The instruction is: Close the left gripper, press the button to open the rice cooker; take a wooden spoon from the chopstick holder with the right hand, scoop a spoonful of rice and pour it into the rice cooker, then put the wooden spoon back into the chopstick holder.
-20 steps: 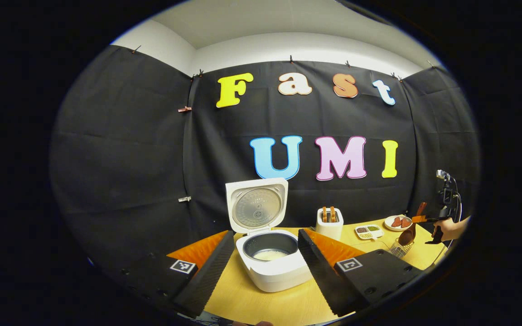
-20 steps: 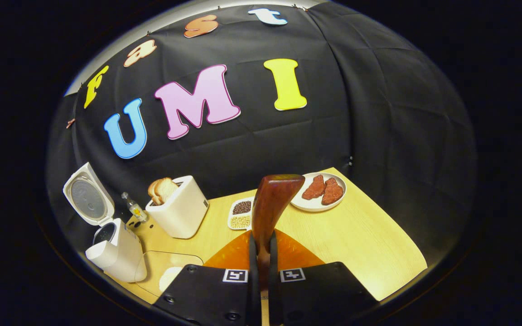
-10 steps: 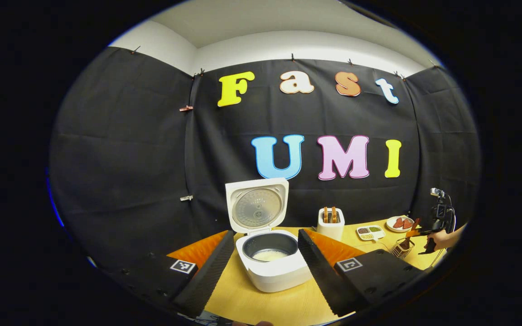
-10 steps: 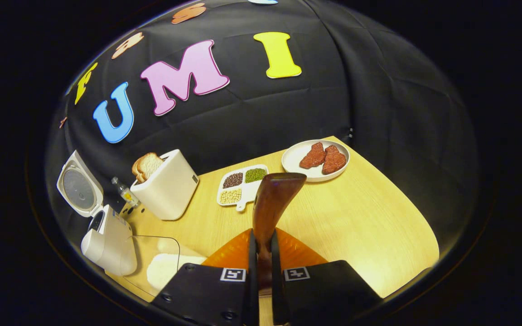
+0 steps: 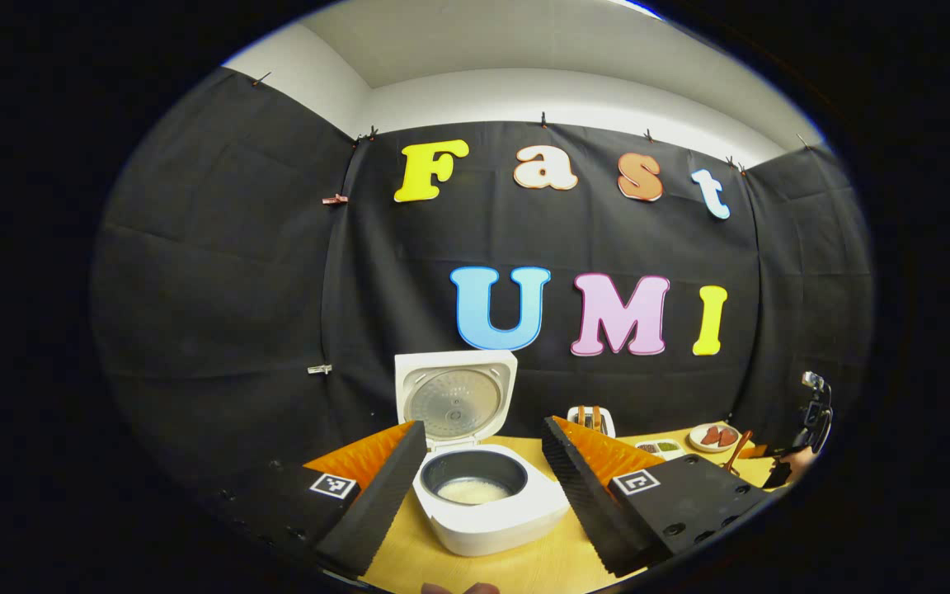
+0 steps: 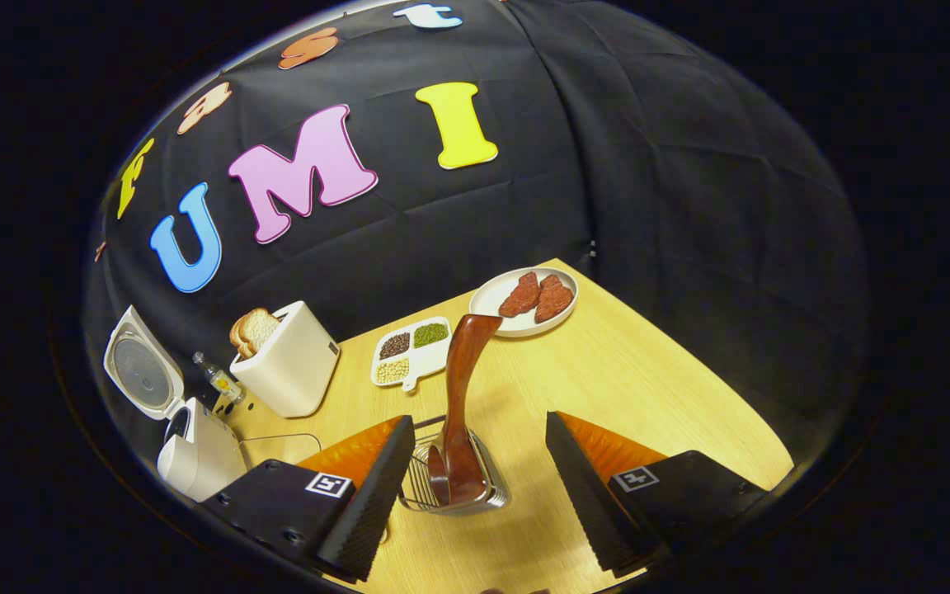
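Observation:
In the right gripper view the wooden spoon (image 6: pixel 460 396) stands in the wire chopstick holder (image 6: pixel 452 488), its handle leaning up and right. My right gripper (image 6: pixel 479 487) is open, with its fingers on either side of the holder and apart from the spoon. In the left gripper view the white rice cooker (image 5: pixel 487 503) sits with its lid (image 5: pixel 452 398) raised and rice in the pot. My left gripper (image 5: pixel 479 491) is open, hovering in front of the cooker with nothing held. The right gripper (image 5: pixel 805 429) and the spoon (image 5: pixel 735 452) appear far right in that view.
A white toaster (image 6: pixel 287 371) with bread, a divided dish of beans (image 6: pixel 409 351) and a plate of meat (image 6: pixel 529 299) stand on the wooden table (image 6: pixel 648 396). A small bottle (image 6: pixel 218 379) is beside the rice cooker (image 6: pixel 190 450). A clear container's rim (image 6: pixel 277 441) shows beside the left finger.
The right gripper lowered the spoon into the chopstick holder, then opened and let go of it. The left gripper view tilted slightly; its fingers stayed open.

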A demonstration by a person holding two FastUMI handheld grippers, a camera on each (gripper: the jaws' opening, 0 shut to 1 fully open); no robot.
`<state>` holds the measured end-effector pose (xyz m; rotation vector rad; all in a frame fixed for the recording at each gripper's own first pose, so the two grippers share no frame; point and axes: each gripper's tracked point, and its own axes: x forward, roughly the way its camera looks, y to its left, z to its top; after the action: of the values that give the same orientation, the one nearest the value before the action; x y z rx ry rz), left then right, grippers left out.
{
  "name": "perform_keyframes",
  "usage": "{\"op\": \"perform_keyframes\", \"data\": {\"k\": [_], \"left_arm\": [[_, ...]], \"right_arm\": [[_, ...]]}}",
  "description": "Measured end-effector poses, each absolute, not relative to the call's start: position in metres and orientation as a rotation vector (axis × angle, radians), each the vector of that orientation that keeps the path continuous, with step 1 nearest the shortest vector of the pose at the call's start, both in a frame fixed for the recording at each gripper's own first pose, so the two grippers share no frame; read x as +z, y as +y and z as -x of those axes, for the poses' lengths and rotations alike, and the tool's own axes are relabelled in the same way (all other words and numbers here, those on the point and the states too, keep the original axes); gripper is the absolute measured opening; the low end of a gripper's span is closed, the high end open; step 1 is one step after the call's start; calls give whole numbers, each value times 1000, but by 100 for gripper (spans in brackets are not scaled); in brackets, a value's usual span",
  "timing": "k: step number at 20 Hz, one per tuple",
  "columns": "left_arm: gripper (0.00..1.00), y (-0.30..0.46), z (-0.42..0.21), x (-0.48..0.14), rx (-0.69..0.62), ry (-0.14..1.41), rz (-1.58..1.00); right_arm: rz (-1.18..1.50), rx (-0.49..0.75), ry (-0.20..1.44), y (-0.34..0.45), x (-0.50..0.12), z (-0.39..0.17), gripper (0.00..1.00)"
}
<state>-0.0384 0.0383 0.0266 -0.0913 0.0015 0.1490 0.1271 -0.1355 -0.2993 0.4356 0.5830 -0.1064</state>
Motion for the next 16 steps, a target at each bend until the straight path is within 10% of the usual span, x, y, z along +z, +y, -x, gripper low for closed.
{"op": "perform_keyframes", "data": {"k": [16], "left_arm": [[95, 113, -150, 94, 156, -73, 83]], "right_arm": [[-285, 110, 413, -23, -175, -8, 98]]}}
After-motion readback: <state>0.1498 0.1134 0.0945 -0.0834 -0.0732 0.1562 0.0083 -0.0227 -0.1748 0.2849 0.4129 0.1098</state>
